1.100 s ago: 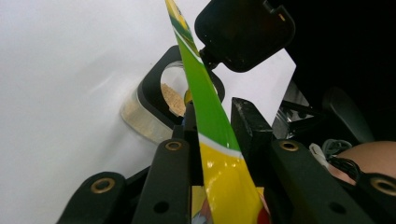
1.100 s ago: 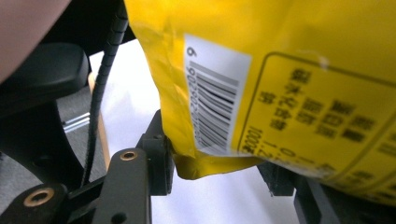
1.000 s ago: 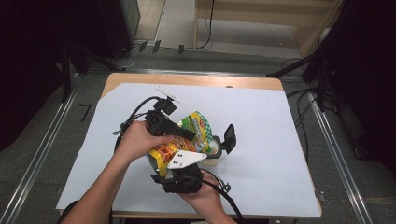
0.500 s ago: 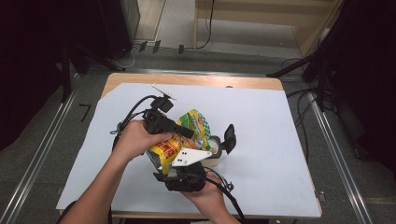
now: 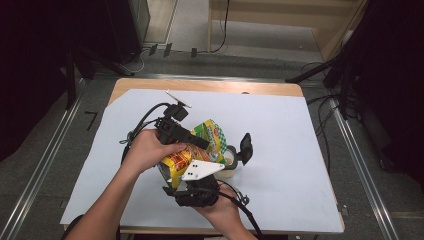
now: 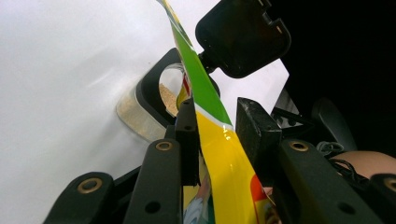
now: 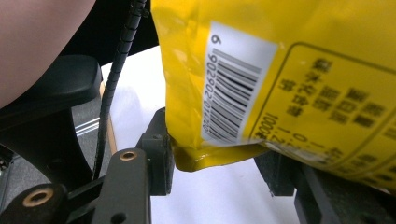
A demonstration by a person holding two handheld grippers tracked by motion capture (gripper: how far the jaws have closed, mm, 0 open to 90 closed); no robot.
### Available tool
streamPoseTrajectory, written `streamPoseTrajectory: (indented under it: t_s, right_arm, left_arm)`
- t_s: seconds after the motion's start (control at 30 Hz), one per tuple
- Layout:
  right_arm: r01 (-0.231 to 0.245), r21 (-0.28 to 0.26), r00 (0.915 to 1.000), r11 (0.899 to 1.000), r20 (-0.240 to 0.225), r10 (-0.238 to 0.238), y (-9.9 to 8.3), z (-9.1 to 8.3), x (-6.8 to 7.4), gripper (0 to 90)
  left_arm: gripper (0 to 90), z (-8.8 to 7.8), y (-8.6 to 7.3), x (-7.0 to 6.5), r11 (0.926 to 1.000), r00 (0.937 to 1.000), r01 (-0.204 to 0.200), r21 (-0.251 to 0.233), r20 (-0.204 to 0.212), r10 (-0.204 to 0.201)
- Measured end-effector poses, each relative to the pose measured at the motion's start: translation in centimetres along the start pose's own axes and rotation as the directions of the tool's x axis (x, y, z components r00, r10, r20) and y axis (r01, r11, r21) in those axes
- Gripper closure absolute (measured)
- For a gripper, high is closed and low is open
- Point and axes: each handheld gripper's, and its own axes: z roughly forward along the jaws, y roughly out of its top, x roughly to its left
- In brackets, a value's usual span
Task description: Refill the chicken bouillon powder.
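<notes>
Over white table paper (image 5: 300, 130), both jaws pinch the yellow-green bag (image 6: 219, 154), apparently tipped toward a jar (image 6: 154, 100).

Crowded middle, open edges
The bag (image 5: 200, 145) and jar (image 5: 231, 159) block the centre; the table (image 5: 290, 130) beyond seems passable.

light: bright overhead on white table (image 5: 280, 130) | surround: dark | glare – yellow bag (image 7: 299, 70) | near parts – blurred
</notes>
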Motion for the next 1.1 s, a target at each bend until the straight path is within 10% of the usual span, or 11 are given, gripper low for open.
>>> streamPoseTrajectory:
  t_s: [1.1]
  right_arm:
    - [-0.013, -0.014, 0.9999, 1.0, 0.002, 0.013, 0.48, -0.05, 0.12, 54.1]
  left_arm:
    - [71.8, 0.02, 0.39, -0.52, 0.9999, 0.9999, 0.013, -0.001, -0.01, -0.013]
